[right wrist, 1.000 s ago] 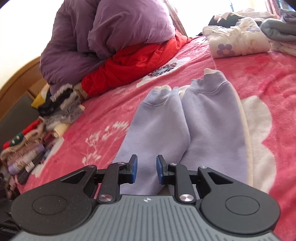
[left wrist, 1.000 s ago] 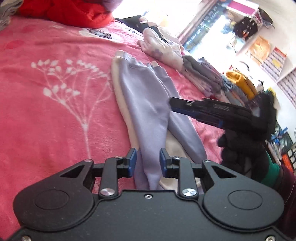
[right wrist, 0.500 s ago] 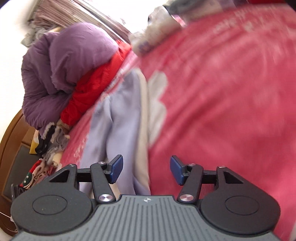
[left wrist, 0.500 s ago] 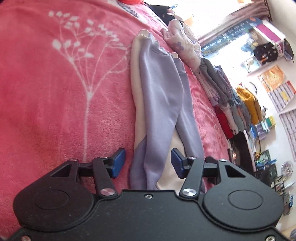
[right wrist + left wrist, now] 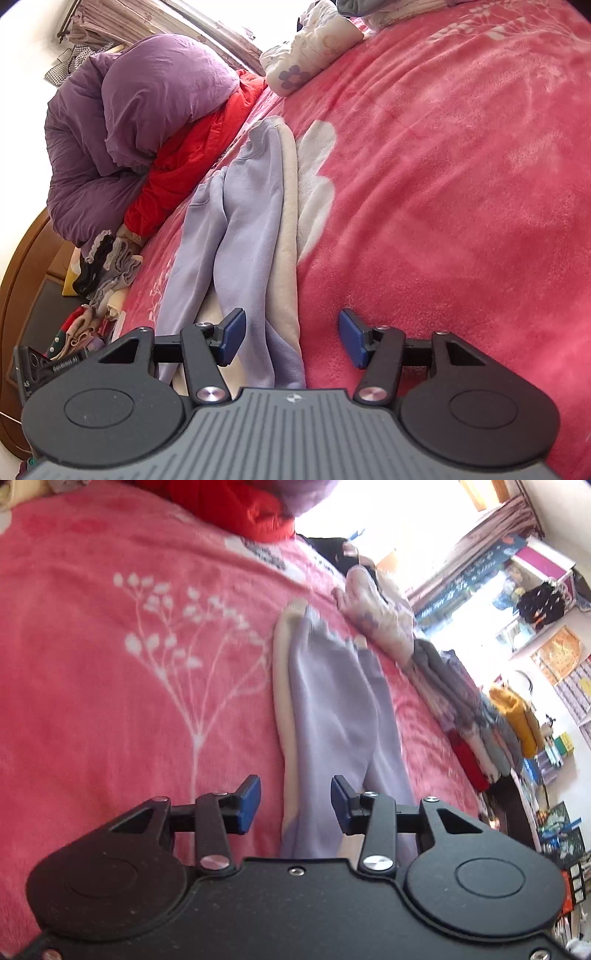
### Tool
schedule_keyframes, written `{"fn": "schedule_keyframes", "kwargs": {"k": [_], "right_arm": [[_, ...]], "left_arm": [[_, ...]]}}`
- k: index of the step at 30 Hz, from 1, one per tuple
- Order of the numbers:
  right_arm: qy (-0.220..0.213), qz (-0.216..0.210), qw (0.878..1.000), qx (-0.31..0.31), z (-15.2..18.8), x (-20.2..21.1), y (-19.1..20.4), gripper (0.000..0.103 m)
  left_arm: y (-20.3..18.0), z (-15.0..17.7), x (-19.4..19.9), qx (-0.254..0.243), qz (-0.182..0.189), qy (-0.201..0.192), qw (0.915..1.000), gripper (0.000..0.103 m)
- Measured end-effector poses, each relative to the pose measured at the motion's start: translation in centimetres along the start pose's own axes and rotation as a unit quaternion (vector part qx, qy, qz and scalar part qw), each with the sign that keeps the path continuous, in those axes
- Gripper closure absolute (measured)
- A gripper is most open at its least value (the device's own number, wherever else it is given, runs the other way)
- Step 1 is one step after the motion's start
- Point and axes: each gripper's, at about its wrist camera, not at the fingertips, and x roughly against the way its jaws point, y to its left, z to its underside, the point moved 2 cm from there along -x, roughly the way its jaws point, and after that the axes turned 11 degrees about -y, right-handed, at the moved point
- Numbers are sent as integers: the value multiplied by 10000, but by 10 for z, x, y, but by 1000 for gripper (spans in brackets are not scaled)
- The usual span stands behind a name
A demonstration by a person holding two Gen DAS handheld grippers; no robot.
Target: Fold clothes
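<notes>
Pink fleece blanket [image 5: 110,709] covers the bed, printed with a white branch pattern, and folded clothes are stacked along its far edge at about two o'clock in my left view. Lying lengthwise on it is the task's thing, a pair of lilac trousers [image 5: 332,716] with a cream lining showing along one side; the cuffs point away at twelve o'clock and the near end runs under both my tools.

My left gripper [image 5: 295,805] has its jaws closing, the trousers' near end lying between the pads but not yet pinched. My right gripper [image 5: 291,336] stands released, its jaws wide, with the cream edge of the trousers [image 5: 251,221] between them nearer the left pad and bare blanket [image 5: 461,184] by the right.

I judge the fabric soft, thick and light: it will sag and drape, not slide much on fleece. Best hold is the near end, one corner in each tool, pinching all layers together.

No containers are in view; a purple quilt [image 5: 140,110] and a red garment [image 5: 192,147] are heaped at ten o'clock.
</notes>
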Motion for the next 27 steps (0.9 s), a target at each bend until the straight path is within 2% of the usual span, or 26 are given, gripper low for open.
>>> {"fn": "schedule_keyframes", "kwargs": {"k": [3, 6, 10, 14, 17, 18, 20, 23, 27], "right_arm": [[-56, -35, 10000, -25, -5, -1, -1, 46], [-191, -55, 9996, -178, -12, 1, -8, 46], [-372, -93, 9983, -431, -21, 3, -19, 49], [-435, -311, 9985, 76, -27, 6, -4, 55], [-337, -448, 9979, 319, -25, 5, 6, 55], [-296, -417, 9981, 348, -24, 3, 6, 55], [-223, -376, 9984, 363, -22, -1, 7, 57], [-189, -354, 9978, 529, -19, 0, 12, 57], [-191, -198, 9962, 822, -14, 3, 14, 57]], "left_arm": [[-10, -8, -9, -205, 152, -174, 9995, 63], [-33, -12, -18, -820, 415, -270, 9954, 64], [-61, -7, -38, -1564, 780, -89, 9846, 66], [-88, 10, -46, -2200, 1084, 190, 9693, 66], [-98, 28, -51, -2561, 1097, 389, 9596, 66], [-98, 30, -51, -2601, 1032, 409, 9592, 66], [-89, 22, -51, -2386, 844, 332, 9669, 66], [-64, 4, -44, -1757, 578, 116, 9827, 67], [-37, -8, -31, -962, 305, -77, 9949, 67]]}}
